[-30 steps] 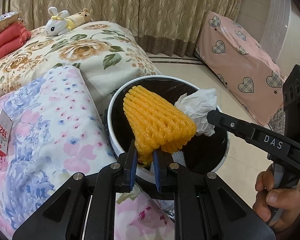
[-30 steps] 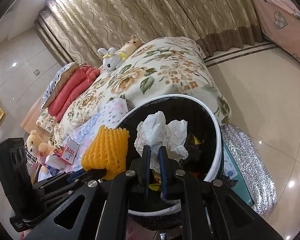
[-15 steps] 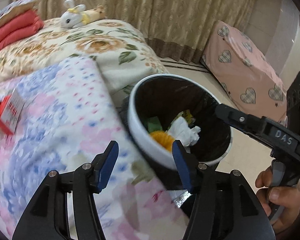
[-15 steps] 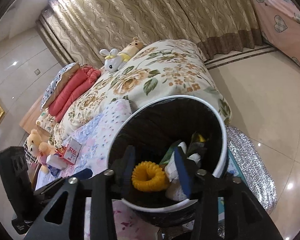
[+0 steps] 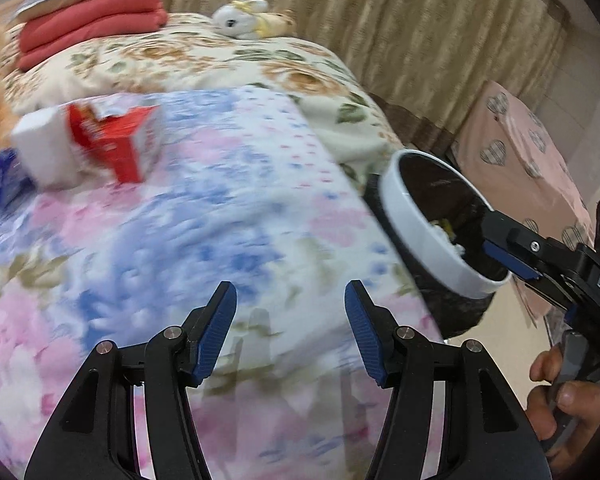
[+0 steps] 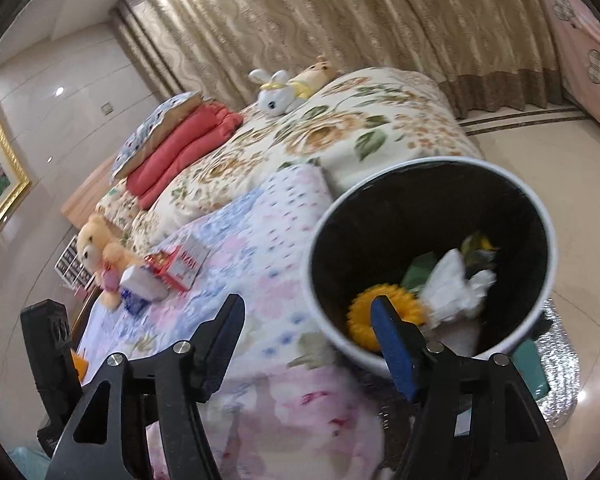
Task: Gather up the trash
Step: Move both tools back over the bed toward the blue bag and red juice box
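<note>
A white-rimmed bin with a black liner (image 6: 548,240) stands beside the bed; it shows at the right in the left wrist view (image 5: 404,208). Inside lie an orange foam net (image 6: 364,316), crumpled white tissue (image 6: 456,284) and green and yellow scraps. My left gripper (image 5: 290,312) is open and empty over the pastel floral blanket (image 5: 204,232). My right gripper (image 6: 306,320) is open and empty at the bin's near rim; it shows in the left wrist view (image 5: 512,256). A red and white carton (image 5: 120,140), a white box (image 5: 44,144) and a blue packet (image 5: 4,180) lie on the blanket at the left.
A rose-patterned quilt (image 6: 340,132) covers the bed behind, with folded red bedding (image 5: 88,28), a white plush rabbit (image 5: 240,16) and a yellow teddy (image 6: 96,248). Curtains hang behind. A pink heart-print cover (image 5: 520,152) lies right. Silver foil (image 6: 560,364) lies on the floor by the bin.
Both grippers opened and dropped the orange foam net and the tissue into the bin. The left gripper then swung left over the blanket, towards the cartons. The right gripper pulled back slightly.
</note>
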